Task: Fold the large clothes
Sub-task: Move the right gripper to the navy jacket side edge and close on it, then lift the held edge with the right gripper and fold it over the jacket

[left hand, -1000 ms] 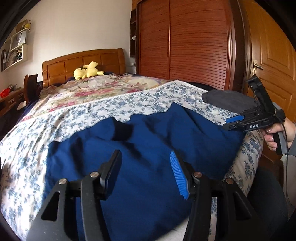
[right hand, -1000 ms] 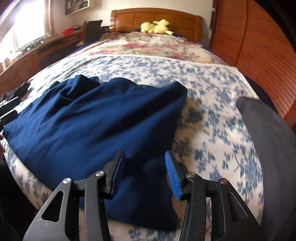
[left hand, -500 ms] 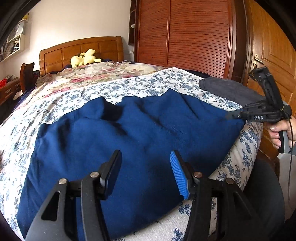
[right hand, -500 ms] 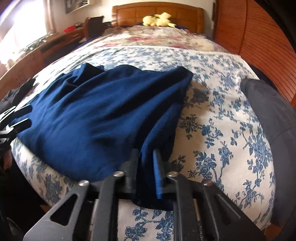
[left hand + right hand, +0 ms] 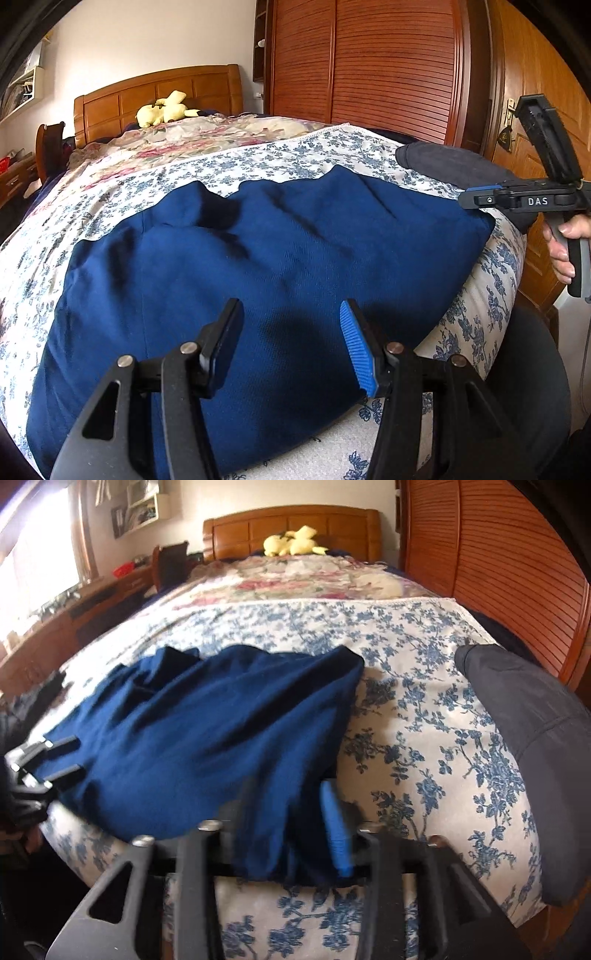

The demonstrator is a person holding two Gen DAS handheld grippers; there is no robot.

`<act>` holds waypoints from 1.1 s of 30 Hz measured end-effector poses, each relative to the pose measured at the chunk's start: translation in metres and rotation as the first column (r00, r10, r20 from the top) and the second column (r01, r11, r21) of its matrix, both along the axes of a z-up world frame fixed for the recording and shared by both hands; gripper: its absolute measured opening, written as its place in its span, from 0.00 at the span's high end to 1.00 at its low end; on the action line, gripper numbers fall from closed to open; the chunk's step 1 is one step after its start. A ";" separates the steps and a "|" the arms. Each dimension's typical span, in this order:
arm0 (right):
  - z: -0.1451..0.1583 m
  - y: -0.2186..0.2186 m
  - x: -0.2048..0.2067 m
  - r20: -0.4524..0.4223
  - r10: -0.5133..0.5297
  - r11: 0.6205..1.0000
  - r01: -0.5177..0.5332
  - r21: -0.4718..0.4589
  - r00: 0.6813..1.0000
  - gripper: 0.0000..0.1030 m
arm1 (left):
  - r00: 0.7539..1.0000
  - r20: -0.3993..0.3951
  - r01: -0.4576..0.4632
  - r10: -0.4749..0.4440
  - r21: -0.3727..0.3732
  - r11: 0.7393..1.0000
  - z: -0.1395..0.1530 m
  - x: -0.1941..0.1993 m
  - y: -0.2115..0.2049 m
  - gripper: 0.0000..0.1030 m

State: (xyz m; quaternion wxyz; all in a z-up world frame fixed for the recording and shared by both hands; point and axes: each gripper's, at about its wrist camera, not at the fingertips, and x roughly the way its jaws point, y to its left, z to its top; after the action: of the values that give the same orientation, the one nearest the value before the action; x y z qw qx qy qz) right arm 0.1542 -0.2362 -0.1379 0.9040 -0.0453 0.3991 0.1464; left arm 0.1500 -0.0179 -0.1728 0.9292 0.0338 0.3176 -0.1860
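Note:
A dark blue garment (image 5: 277,258) lies spread over the foot of the floral-sheeted bed (image 5: 258,162). My left gripper (image 5: 290,314) hovers open just over its near edge, with nothing between the fingers. In the right wrist view the garment (image 5: 221,731) runs down to its near right corner, which hangs between the fingers of my right gripper (image 5: 286,794). Those jaws are opening and the pads stand off the cloth. The right gripper (image 5: 467,195) also shows at the garment's right corner, held by a hand. The left gripper (image 5: 72,758) shows at the garment's left edge.
A dark grey folded garment (image 5: 524,716) lies on the bed's right side. A yellow plush toy (image 5: 166,110) sits by the wooden headboard. A slatted wardrobe (image 5: 388,74) and a door (image 5: 535,92) stand close on the right, a desk (image 5: 55,635) on the left.
The right gripper went from open to shut on the garment's near right corner, and now its jaws have parted again. The left gripper sank a little toward the cloth.

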 end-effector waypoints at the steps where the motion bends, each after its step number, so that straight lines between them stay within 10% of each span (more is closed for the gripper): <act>1: 0.002 0.002 -0.001 0.007 -0.001 1.000 0.001 -0.004 1.000 0.52 | 1.000 -0.002 0.000 0.000 0.001 1.000 0.000 0.000 0.000 0.48; 19: -0.045 0.011 0.006 -0.103 -0.020 1.000 0.017 -0.022 0.995 0.24 | 1.000 -0.026 0.003 -0.003 0.013 1.000 -0.006 0.003 -0.002 0.48; 33: -0.056 0.009 0.007 -0.125 -0.006 0.998 0.014 0.064 0.992 0.28 | 0.999 -0.040 0.004 -0.003 0.016 1.000 -0.009 0.004 -0.002 0.48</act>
State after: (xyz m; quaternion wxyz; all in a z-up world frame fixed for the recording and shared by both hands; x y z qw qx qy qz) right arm 0.1614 -0.2273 -0.1940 0.8789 -0.0047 0.4503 0.1572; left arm 0.1536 -0.0198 -0.1819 0.9221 0.0380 0.3374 -0.1859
